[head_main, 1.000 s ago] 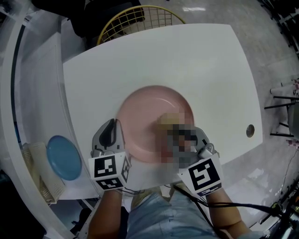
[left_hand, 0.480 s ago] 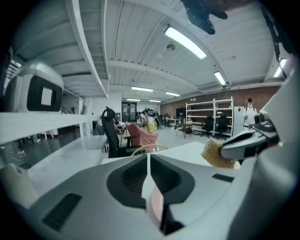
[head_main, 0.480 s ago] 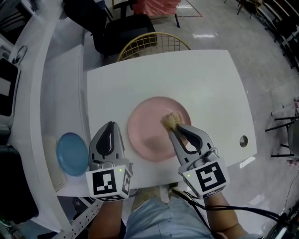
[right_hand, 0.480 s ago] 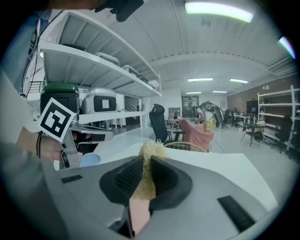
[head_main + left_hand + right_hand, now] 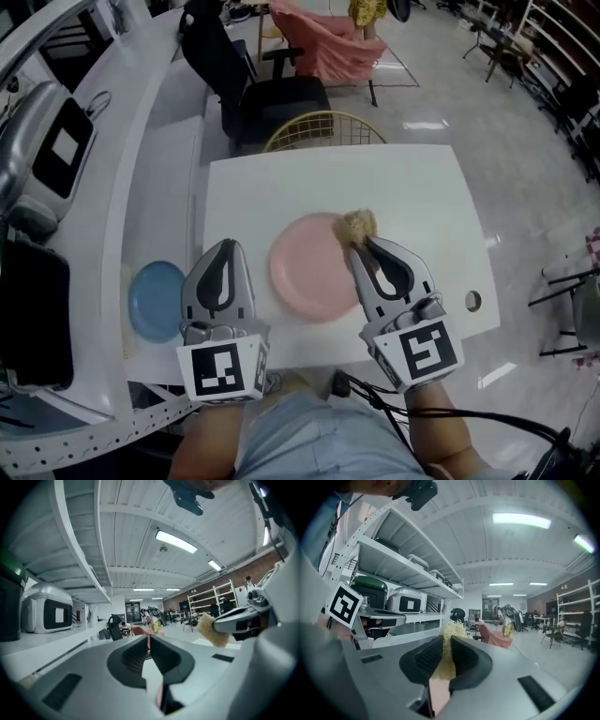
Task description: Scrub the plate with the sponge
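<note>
Right claw clamps sponge near plate; left claw closed, empty.

Left gripper and right gripper: same build. Pale grey moulded shells, broad at rear, tapering to a rounded point.
Each has a teardrop-shaped dark opening behind the jaws; in the right gripper view black ribbed lining shows inside it.
Left gripper view: dark rectangular slot recessed in each shell flank.
Rear of each gripper: white cube, black square markers on the faces, left cube, right cube.
Black cables trail from the right gripper's rear.
Clothing: light blue denim.
</note>
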